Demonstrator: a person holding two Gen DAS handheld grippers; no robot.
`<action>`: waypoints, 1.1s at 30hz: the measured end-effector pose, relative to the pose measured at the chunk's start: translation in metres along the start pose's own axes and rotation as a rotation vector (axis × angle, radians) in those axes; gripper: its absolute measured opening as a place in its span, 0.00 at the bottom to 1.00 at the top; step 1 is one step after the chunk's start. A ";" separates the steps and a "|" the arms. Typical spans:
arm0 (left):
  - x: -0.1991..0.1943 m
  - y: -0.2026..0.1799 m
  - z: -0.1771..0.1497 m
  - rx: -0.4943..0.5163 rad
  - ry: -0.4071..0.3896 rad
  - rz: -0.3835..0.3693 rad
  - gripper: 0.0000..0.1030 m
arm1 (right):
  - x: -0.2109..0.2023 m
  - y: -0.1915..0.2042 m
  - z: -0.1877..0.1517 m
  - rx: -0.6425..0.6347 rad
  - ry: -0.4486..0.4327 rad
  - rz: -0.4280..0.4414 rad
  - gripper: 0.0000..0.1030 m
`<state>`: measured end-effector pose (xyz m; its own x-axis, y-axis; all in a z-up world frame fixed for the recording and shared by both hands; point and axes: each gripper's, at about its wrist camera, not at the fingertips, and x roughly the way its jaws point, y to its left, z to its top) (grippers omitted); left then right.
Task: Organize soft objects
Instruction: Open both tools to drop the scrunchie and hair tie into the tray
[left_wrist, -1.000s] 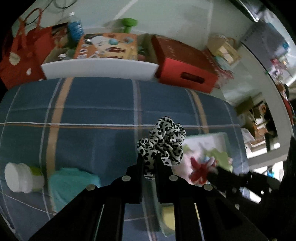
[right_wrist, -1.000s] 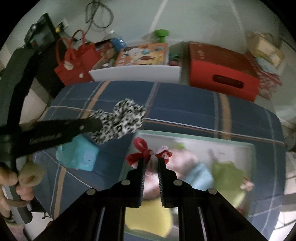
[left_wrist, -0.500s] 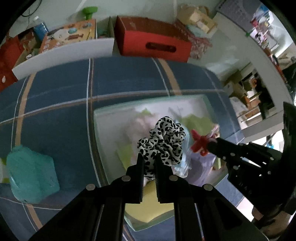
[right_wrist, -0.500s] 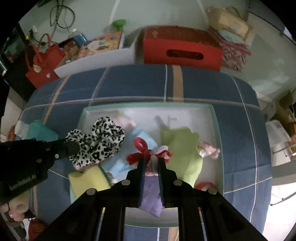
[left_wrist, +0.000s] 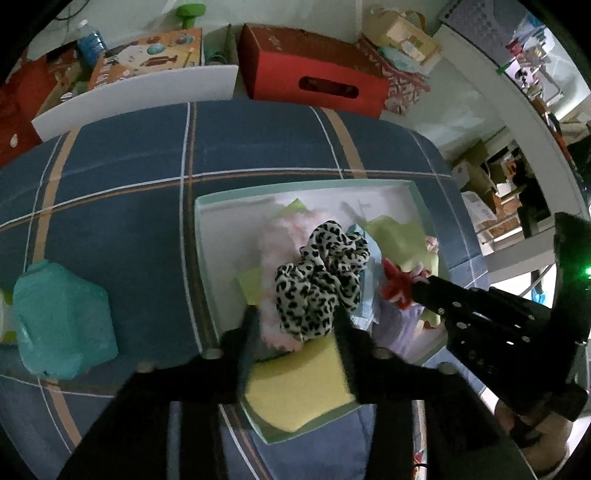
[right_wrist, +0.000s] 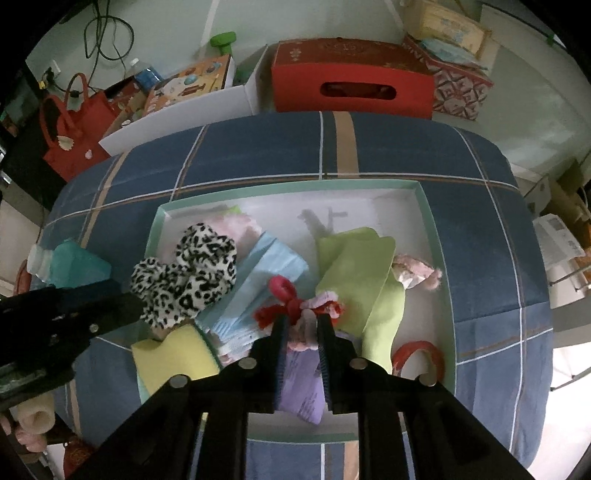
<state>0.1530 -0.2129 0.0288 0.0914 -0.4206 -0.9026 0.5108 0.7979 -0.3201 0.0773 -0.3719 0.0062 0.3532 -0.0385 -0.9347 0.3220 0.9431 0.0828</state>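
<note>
Both tongs have swung from beside the shallow mint-rimmed box (right_wrist: 432, 236) to above it, and their jaws have just been parting. Left tongs (left_wrist: 293, 325) now stand open: the leopard-print scrunchie (left_wrist: 321, 280) sits between the spread fingers, atop the pink fluffy piece in the box. Right tongs (right_wrist: 300, 325) have parted only slightly, the red-and-pink hair bow (right_wrist: 291, 302) lying at their tips over the box's light-blue cloth (right_wrist: 258, 288); whether the pads still press it I cannot tell.
</note>
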 end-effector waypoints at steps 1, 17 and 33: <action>-0.003 0.001 -0.002 -0.002 -0.003 -0.008 0.46 | -0.002 0.002 -0.002 -0.005 -0.004 0.000 0.23; -0.029 0.031 -0.071 -0.086 -0.158 0.053 0.89 | -0.023 0.039 -0.057 -0.034 -0.091 -0.004 0.67; -0.044 0.069 -0.139 -0.090 -0.297 0.301 0.99 | -0.014 0.090 -0.115 -0.096 -0.170 -0.038 0.99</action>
<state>0.0660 -0.0794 0.0063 0.4741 -0.2590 -0.8415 0.3482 0.9330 -0.0910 0.0005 -0.2482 -0.0129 0.4879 -0.1220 -0.8643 0.2554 0.9668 0.0077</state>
